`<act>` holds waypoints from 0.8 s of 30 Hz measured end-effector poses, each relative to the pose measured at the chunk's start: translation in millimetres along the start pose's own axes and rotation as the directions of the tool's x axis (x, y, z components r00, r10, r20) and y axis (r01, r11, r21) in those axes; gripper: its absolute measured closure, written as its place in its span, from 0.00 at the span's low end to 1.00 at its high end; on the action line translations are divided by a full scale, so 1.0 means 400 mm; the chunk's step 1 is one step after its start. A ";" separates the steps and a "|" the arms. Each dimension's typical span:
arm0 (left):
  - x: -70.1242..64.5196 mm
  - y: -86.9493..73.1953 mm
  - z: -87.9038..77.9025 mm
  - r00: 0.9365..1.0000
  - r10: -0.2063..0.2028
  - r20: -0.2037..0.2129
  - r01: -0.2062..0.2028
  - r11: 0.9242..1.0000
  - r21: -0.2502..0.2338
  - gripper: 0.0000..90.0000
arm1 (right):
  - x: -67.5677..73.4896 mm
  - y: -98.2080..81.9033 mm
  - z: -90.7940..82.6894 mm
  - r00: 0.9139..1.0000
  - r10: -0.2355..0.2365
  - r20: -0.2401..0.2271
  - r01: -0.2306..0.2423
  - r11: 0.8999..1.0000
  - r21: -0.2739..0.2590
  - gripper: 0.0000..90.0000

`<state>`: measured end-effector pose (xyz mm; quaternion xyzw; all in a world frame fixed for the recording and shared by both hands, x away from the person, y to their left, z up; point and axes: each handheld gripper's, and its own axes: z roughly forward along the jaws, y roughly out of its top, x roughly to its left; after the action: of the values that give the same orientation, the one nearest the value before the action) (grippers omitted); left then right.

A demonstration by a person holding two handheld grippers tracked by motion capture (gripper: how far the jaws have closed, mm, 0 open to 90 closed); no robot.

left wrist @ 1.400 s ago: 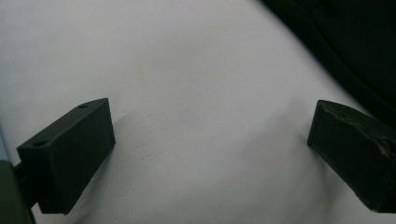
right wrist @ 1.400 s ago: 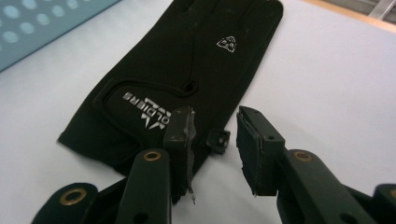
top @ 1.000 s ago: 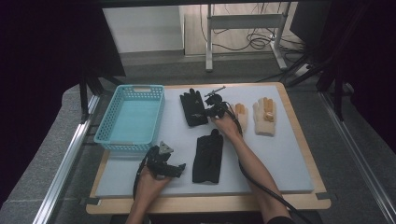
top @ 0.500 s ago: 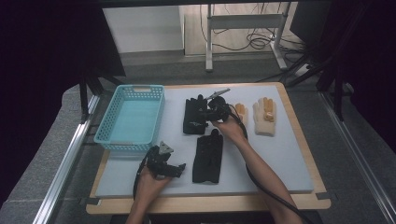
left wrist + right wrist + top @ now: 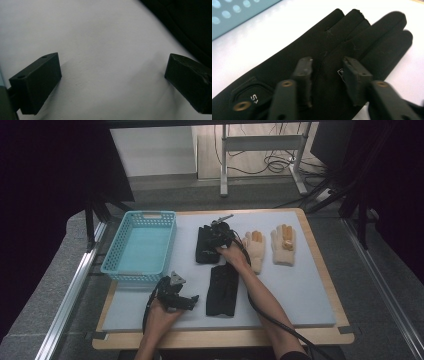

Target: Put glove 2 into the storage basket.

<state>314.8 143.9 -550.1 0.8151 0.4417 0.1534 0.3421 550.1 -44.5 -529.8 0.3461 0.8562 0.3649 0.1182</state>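
1. Since the earlier frame, the far black glove (image 5: 207,244) has changed shape: a second ago it lay flat with its fingers spread, and now, in the high view, it looks like a shorter, folded bundle with its fingers together.
2. My right tongs (image 5: 327,67) have just been opening. In the right gripper view the jaws stand partly spread, low over the palm of this glove (image 5: 324,62), one on each side of a ridge of cloth. They do not seem to pinch the cloth now, so I judge that I have released the glove after folding or bunching it.
3. The glove lies on the grey surface (image 5: 310,290), just right of the blue basket (image 5: 139,246) but not in it. My right hand has also shifted a little toward the near end of the glove.
4. My left tongs (image 5: 113,80) are spread wide with nothing between the jaws. They rest low over the bare surface near the front edge, beside the second black glove (image 5: 222,290), and they have not moved.
5. Two cream gloves (image 5: 270,246) lie to the right, untouched.
6. For the work, I think this means the first black glove is arranged but not yet put away. The next grip probably must take it firmly again, or take its partner. A loose pinch may let the fold open.
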 end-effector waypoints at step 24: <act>0.002 0.000 -0.001 1.000 0.009 0.000 -0.009 1.000 0.009 0.01 | 0.054 0.058 -0.179 1.000 -0.018 -0.014 0.017 0.995 -0.101 0.98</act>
<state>315.1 144.7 -549.9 0.8186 0.4385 0.1529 0.3379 513.4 -57.5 -461.8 0.3294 0.8405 0.4094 0.1323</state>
